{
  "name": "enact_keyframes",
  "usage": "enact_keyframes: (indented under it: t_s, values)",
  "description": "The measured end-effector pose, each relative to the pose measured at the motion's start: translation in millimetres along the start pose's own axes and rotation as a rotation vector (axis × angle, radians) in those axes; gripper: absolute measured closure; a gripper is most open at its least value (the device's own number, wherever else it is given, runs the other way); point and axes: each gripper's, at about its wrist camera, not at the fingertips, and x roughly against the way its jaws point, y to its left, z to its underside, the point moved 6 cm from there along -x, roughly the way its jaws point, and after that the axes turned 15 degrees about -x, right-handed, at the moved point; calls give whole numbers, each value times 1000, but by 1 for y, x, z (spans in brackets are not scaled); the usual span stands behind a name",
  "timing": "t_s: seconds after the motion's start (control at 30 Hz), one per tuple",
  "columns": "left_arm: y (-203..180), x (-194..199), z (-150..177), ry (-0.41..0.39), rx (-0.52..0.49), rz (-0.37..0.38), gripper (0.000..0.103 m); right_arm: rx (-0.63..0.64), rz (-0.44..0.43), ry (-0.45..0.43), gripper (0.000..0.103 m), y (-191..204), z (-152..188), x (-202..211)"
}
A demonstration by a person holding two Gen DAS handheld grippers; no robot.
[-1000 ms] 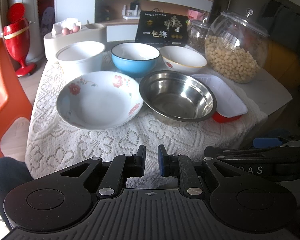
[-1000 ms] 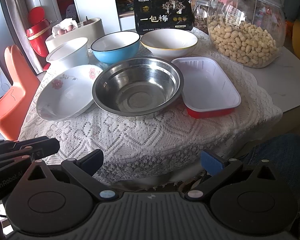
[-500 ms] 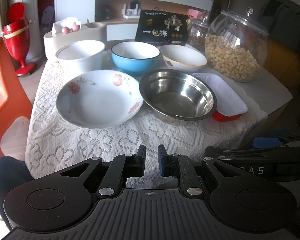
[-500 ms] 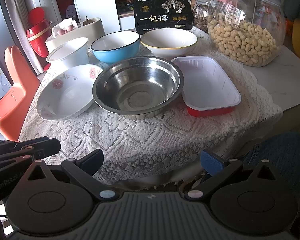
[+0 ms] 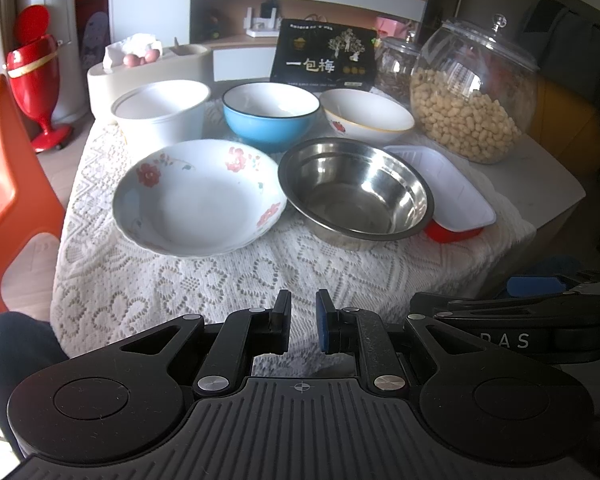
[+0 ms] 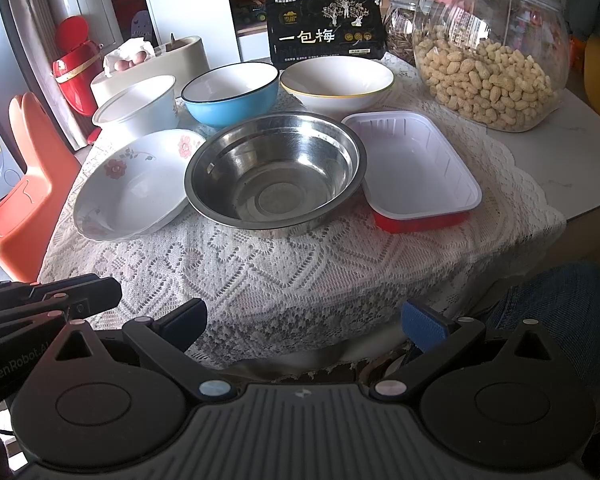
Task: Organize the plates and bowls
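Observation:
On the lace-covered table a floral white plate sits front left, a steel bowl beside it, and a red tray with a white inside at the right. Behind stand a white tub, a blue bowl and a white yellow-rimmed bowl. My left gripper is nearly shut and empty, short of the table's front edge. My right gripper is open and empty, also short of the edge.
A big glass jar of peanuts stands at the back right, a black box and a smaller jar behind the bowls. An orange chair stands left of the table.

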Motion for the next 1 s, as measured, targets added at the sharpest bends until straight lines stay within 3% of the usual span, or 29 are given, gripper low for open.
enact_keyframes:
  t_s: [0.4,0.8,0.9,1.0]
  values:
    - [0,-1,2,-1,-1,-5,87,-7,-11,5,0,0,0,-1]
    - [-1,-8,-1,20,6,-32,87,-9,-79,33,0,-9,-7,-12]
    - [-4,-12,-16,-3,11,41,86,3,-112,4,0,-19,-23,-8]
    - [-8,-20,-45,-80,19,201,86,-22,-68,-150,0,-50,-66,4]
